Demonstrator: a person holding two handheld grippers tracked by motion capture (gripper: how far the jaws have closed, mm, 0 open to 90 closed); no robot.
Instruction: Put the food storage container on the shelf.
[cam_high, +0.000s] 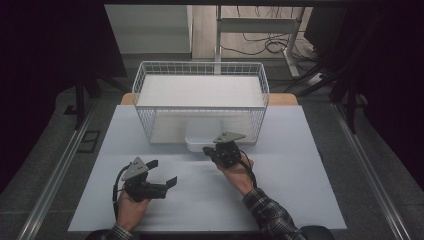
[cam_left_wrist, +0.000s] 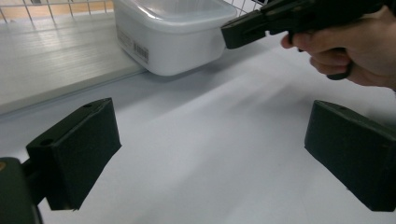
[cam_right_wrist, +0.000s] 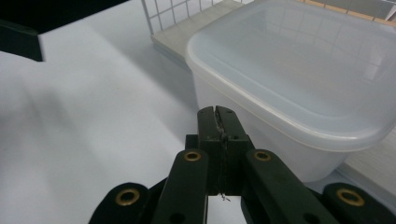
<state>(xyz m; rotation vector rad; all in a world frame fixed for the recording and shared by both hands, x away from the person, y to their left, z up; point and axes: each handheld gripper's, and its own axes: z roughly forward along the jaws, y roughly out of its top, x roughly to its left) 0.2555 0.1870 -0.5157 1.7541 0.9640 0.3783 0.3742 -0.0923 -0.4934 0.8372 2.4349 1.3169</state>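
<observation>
Your right gripper (cam_high: 210, 150) sits just before the white tub (cam_high: 200, 142), jaws pressed together on nothing; the tub pokes out from under the wire basket (cam_high: 145, 80), probably resting on its base board; your left gripper (cam_high: 162, 172), jaws spread wide and empty, waits nearer you; part the right jaws before nearing the tub's rim.

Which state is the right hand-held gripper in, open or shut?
Shut. In the right gripper view, the right hand-held gripper has its jaws pressed together with nothing between them, just short of the plastic container.
</observation>
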